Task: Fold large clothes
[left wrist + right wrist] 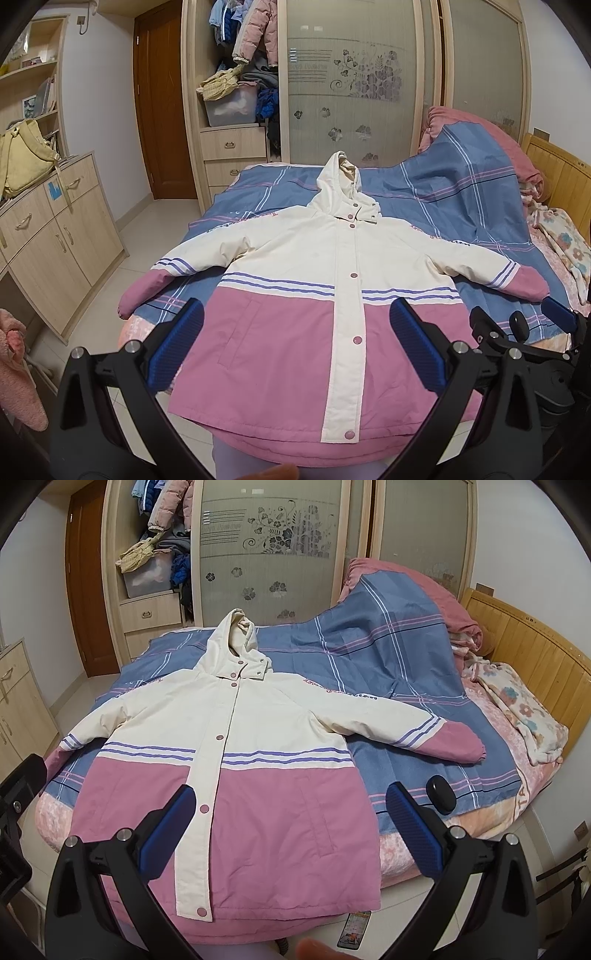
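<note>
Jacket spread flat on the bed, both my grippers wide apart and empty.

The bed [406,768] carries the cream-and-pink hooded jacket [295,280] face up, snapped closed, sleeves out to either side, hood away from me, hem over the near edge. My left gripper [295,347] and right gripper [288,830] hover above the jacket's pink lower half, touching nothing.

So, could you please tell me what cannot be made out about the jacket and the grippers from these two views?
- Jacket back: both views, it lies face up on the bed.
- Left cuff: right wrist view, cut off by the left gripper's body.
- Sleeve lettering: too small to read.
- Right gripper: left wrist view, frame edge hides one finger.
</note>
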`<state>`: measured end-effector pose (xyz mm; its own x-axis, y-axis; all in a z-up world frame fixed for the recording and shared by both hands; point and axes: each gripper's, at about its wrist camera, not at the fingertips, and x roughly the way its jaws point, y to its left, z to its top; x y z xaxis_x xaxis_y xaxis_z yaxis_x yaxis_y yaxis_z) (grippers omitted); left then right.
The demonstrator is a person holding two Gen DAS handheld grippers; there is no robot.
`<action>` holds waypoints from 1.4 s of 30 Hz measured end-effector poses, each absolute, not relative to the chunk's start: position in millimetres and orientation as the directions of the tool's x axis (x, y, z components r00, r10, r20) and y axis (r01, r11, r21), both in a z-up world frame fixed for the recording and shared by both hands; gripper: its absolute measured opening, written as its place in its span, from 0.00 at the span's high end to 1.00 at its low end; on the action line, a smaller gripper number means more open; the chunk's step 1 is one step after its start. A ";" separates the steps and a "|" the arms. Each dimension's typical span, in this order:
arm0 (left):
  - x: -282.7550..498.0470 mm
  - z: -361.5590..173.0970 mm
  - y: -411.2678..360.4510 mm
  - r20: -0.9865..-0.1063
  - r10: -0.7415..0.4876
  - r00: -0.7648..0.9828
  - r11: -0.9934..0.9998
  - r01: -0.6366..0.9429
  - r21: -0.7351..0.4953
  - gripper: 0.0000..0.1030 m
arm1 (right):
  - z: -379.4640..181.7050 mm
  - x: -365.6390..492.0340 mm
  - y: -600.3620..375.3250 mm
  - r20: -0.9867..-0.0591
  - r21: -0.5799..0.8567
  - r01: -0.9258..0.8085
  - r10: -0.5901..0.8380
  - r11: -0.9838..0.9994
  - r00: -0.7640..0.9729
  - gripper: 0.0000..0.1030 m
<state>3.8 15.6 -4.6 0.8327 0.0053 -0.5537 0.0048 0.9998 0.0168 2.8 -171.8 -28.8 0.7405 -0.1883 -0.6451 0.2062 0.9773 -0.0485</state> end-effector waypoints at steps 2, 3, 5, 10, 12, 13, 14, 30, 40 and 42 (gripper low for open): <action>3.3 -6.4 14.9 -0.555 0.007 0.832 1.000 0.004 0.018 0.02 | -28.7 3.3 -172.0 -0.646 -0.048 0.205 -0.187 0.978 0.740 0.01; 2.5 -6.9 16.4 -0.554 0.007 0.832 1.000 0.003 0.018 0.02 | -28.8 3.1 -172.2 -0.646 -0.047 0.205 -0.186 0.978 0.740 0.01; 3.1 -6.7 15.8 -0.553 0.007 0.833 1.000 0.003 0.018 0.02 | -29.0 3.8 -171.6 -0.645 -0.048 0.205 -0.187 0.978 0.741 0.01; 3.6 -6.8 15.5 -0.554 0.006 0.833 1.000 0.004 0.018 0.02 | -30.0 4.0 -170.0 -0.647 -0.048 0.198 -0.182 0.979 0.741 0.01; 3.2 -7.5 14.6 -0.554 0.008 0.833 1.000 0.003 0.019 0.02 | -30.8 4.2 -169.7 -0.648 -0.048 0.195 -0.179 0.980 0.740 0.01; 2.8 -7.8 15.1 -0.554 0.008 0.833 1.000 0.003 0.019 0.02 | -31.6 3.9 -169.4 -0.648 -0.048 0.193 -0.178 0.980 0.741 0.01; 2.5 -8.1 15.7 -0.553 0.008 0.833 1.000 0.003 0.019 0.02 | -31.9 3.9 -169.1 -0.648 -0.049 0.192 -0.177 0.980 0.741 0.01; 2.6 -13.0 14.7 -0.559 0.010 0.829 1.000 0.001 0.019 0.02 | -38.5 6.0 -167.5 -0.663 -0.048 0.179 -0.165 0.983 0.730 0.01; 16.0 -25.4 12.9 -0.593 -0.001 0.805 1.000 0.008 0.009 0.02 | -51.1 19.2 -169.3 -0.687 -0.046 0.167 -0.153 0.985 0.711 0.01; 22.2 -30.0 12.5 -0.606 0.003 0.796 1.000 0.003 0.009 0.02 | -55.9 23.8 -171.3 -0.696 -0.039 0.166 -0.146 0.985 0.703 0.01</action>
<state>22.2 12.5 -30.0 0.7958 0.0030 -0.6055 0.0028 1.0000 0.0086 23.8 -171.3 -55.9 0.7028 -0.1462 -0.6963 0.1662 0.9853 -0.0391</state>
